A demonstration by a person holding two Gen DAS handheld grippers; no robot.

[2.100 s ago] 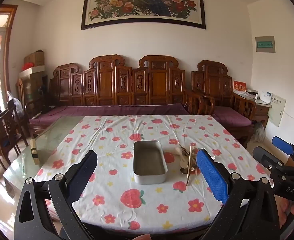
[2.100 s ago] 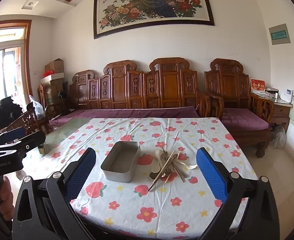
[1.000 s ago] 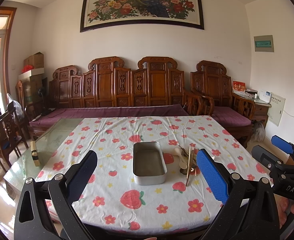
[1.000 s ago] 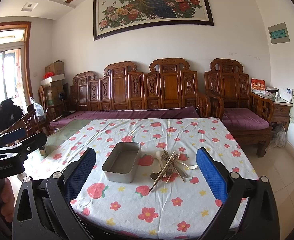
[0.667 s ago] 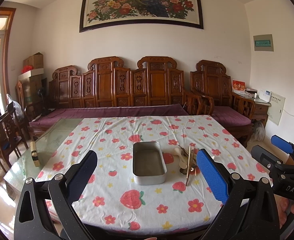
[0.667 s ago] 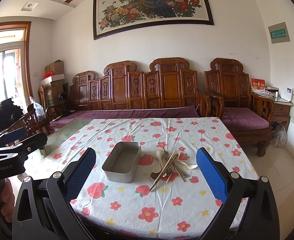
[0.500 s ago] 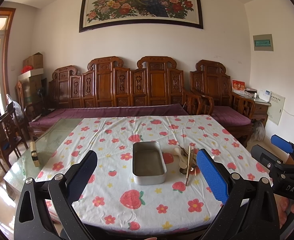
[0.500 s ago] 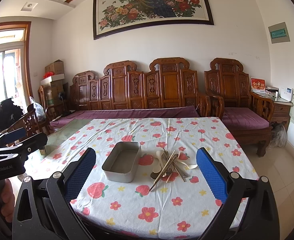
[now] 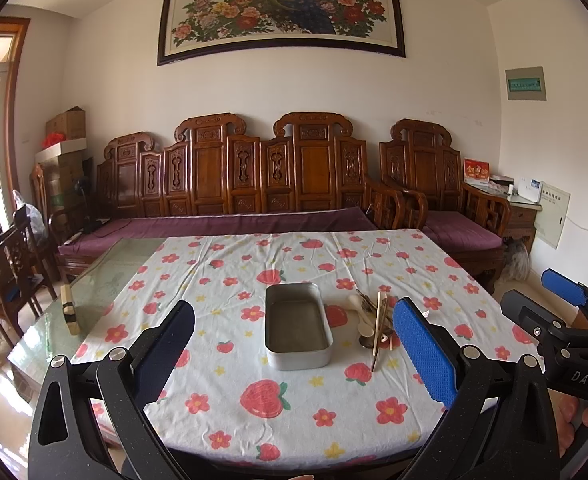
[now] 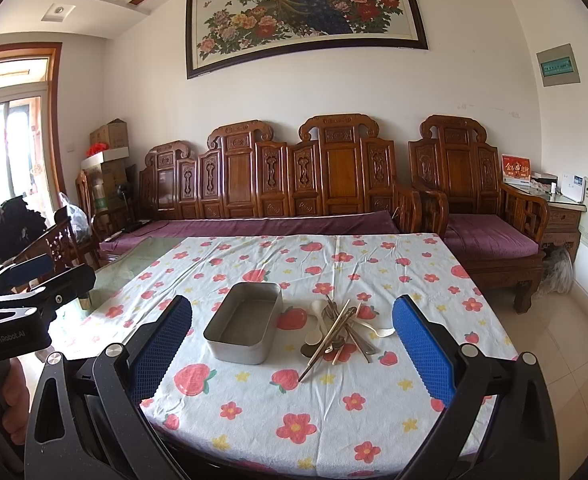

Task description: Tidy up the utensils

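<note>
1. Both pairs of tongs are spread wide and hold nothing. In the left wrist view the left tongs [image 9: 294,344] hang above the near edge of the table [image 9: 222,412]; in the right wrist view the right tongs [image 10: 292,344] do the same, a little further right.
2. Just beyond the tongs, a shallow metal tin [image 10: 244,328] sits empty on the flowered tablecloth [image 10: 294,412], with one short end towards the viewer.
3. Just right of the tin lies a loose heap of utensils [image 10: 344,330]: pale spoons [image 10: 318,312], dark metal cutlery and wooden chopsticks [image 10: 326,340] that cross over the top of the heap at a slant.
4. The heap lies near the tin but does not seem to touch it.
5. Nothing is in the tin yet, so sorting appears not to have begun.
6. To do the first pick well, the right tongs should probably take the top chopsticks first, since these lie over the other pieces.
7. Gripping near the middle of one piece should keep it level and avoid dragging the tangled neighbours along.
8. Behind the table stands a carved wooden bench [image 9: 254,176] with a purple cushion, under a large framed peacock painting [image 9: 282,4].
</note>
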